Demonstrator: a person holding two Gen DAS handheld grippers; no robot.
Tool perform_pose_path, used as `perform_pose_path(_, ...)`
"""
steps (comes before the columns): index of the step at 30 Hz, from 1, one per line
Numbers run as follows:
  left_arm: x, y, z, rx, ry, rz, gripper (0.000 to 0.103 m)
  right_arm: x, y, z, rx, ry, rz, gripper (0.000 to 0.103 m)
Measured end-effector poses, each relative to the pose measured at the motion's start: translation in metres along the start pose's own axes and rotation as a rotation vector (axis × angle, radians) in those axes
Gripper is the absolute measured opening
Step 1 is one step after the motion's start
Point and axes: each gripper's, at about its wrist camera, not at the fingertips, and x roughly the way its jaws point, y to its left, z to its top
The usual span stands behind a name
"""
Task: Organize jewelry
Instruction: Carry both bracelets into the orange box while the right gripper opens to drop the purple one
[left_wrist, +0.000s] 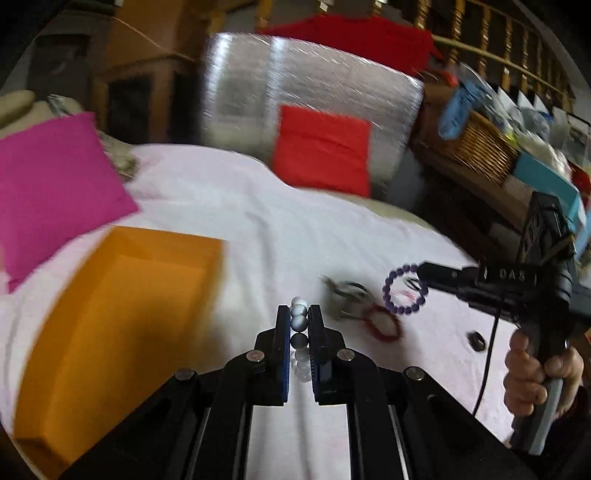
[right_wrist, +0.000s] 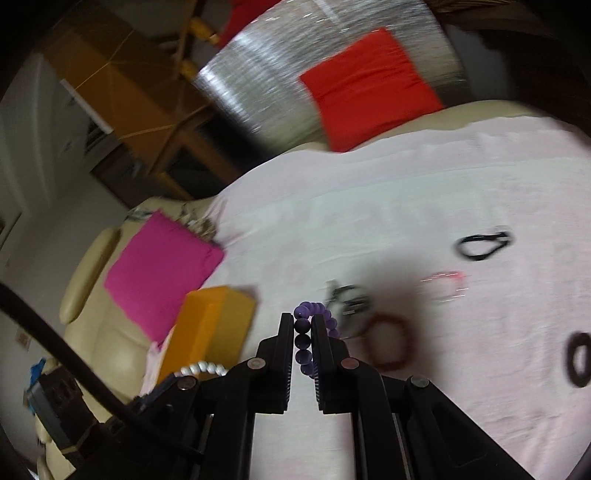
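Two tools clamped: left tool (left_wrist: 299, 314) pearl bracelet (left_wrist: 299, 323), right tool (right_wrist: 303, 323) purple bracelet (right_wrist: 314, 314).

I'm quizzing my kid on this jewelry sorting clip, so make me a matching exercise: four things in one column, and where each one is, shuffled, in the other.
Things:
1. purple bead bracelet
2. pearly grey bead bracelet
3. red bead bracelet
4. orange box

Places:
A. lying loose on the pink cloth
B. clamped in the left gripper
C. sitting open at the left side of the cloth
D. clamped in the right gripper

Pairs: 1-D, 2-B, 3-A, 4-C
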Motion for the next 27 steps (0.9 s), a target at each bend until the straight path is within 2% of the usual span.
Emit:
perform_pose_path(4, -0.018, 0.039, -0.002, -0.048, -0.033, 0.128, 0.009, 0.03, 0.042, -0.011, -0.047, 0.051, 0.067, 0.011)
perform_pose_path(9, -0.018, 0.078, -0.015, -0.086, 0.01, 0.256, 0.009, 0.073, 0.095, -0.034, -0.117, 0.127, 0.138, 0.011)
perform_pose_path(15, -0.004, 0.106, -0.031, -0.112, 0.111, 0.305, 0.009, 0.119, 0.132, -0.058, -0.168, 0.197, 0.166, 0.011)
perform_pose_path(19, 0.007, 0.121, -0.038, -0.14, 0.168, 0.327, 0.009, 0.144, 0.143, -0.065, -0.194, 0.221, 0.148, 0.011)
perform_pose_path(23, 0.012, 0.12, -0.042, -0.145, 0.195, 0.359, 0.01, 0.161, 0.144, -0.071, -0.214, 0.244, 0.119, 0.011)
perform_pose_path(24, 0.013, 0.121, -0.042, -0.146, 0.196, 0.366, 0.01, 0.164, 0.145, -0.071, -0.22, 0.245, 0.112, 0.014)
perform_pose_path(27, 0.013, 0.116, -0.044, -0.137, 0.195, 0.412, 0.011, 0.166, 0.146, -0.07, -0.22, 0.224, 0.101, 0.014)
